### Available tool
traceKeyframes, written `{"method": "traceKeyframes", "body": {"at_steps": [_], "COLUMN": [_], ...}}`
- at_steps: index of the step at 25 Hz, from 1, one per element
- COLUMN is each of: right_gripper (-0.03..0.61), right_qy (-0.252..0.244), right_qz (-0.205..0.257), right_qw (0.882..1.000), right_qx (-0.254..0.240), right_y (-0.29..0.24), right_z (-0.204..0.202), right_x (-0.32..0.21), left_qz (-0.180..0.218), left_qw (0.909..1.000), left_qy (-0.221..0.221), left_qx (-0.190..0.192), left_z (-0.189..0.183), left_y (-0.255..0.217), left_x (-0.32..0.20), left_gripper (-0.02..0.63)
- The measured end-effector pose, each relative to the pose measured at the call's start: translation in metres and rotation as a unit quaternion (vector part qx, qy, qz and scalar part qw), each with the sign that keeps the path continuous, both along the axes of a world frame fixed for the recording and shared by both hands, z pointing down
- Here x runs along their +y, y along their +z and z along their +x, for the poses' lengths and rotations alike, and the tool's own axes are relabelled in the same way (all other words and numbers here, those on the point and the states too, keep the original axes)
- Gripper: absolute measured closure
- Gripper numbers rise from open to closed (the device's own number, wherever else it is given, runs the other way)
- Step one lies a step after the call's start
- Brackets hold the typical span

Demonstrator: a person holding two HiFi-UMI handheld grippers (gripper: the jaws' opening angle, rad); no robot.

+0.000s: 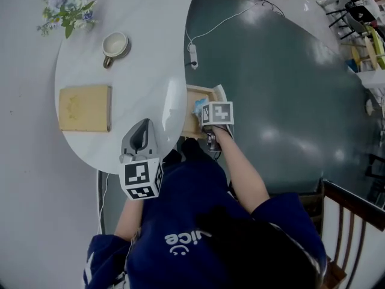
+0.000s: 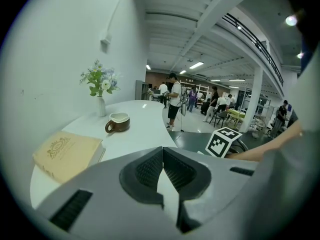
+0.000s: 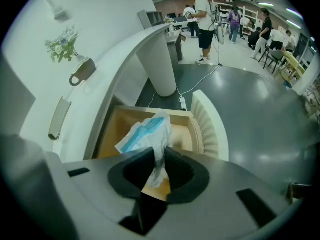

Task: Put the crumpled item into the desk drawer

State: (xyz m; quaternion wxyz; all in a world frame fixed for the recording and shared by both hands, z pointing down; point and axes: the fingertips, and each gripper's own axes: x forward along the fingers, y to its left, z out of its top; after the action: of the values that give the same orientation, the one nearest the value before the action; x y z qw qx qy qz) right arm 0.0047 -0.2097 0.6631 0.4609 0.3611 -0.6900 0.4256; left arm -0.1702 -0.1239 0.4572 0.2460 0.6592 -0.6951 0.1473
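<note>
The crumpled item [image 3: 146,133], a white wrapper with blue print, hangs pinched between the pads of my right gripper [image 3: 159,160]. It is held just above the open wooden drawer [image 3: 118,130], whose ribbed white front [image 3: 209,124] stands to the right. From the head camera, that right gripper [image 1: 207,114] sits over the drawer [image 1: 194,93] at the white desk's [image 1: 150,83] edge, with the crumpled item [image 1: 198,107] showing beside the marker cube. My left gripper [image 1: 140,138] hovers over the desk's near edge; its jaws [image 2: 162,151] meet with nothing between them.
On the desk lie a tan book [image 1: 85,108], a brown and white mug [image 1: 115,46] and a vase of flowers [image 1: 67,8]. A power strip with its cable [image 1: 193,56] lies on the dark floor past the drawer. A wooden chair [image 1: 352,221] stands at the lower right.
</note>
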Motion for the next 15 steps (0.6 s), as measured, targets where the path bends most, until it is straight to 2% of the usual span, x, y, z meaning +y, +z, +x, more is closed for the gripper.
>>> {"method": "traceKeyframes", "body": {"at_steps": [5, 15], "right_gripper": [0.503, 0.503], "right_qy": [0.007, -0.006], "right_qz": [-0.045, -0.092], "right_qw": [0.999, 0.995], "right_qx": [-0.001, 0.047], "right_y": [0.029, 0.076], "right_z": [-0.003, -0.008], "right_x": [0.000, -0.003], "left_qz": [-0.011, -0.035], "left_qw": [0.9999, 0.9991], "left_qy": [-0.012, -0.022], "left_qx": [-0.004, -0.011], "left_z": [-0.003, 0.001], "left_y": [0.002, 0.009], "left_x": [0.001, 0.003], "left_gripper": [0.609, 0.609]}}
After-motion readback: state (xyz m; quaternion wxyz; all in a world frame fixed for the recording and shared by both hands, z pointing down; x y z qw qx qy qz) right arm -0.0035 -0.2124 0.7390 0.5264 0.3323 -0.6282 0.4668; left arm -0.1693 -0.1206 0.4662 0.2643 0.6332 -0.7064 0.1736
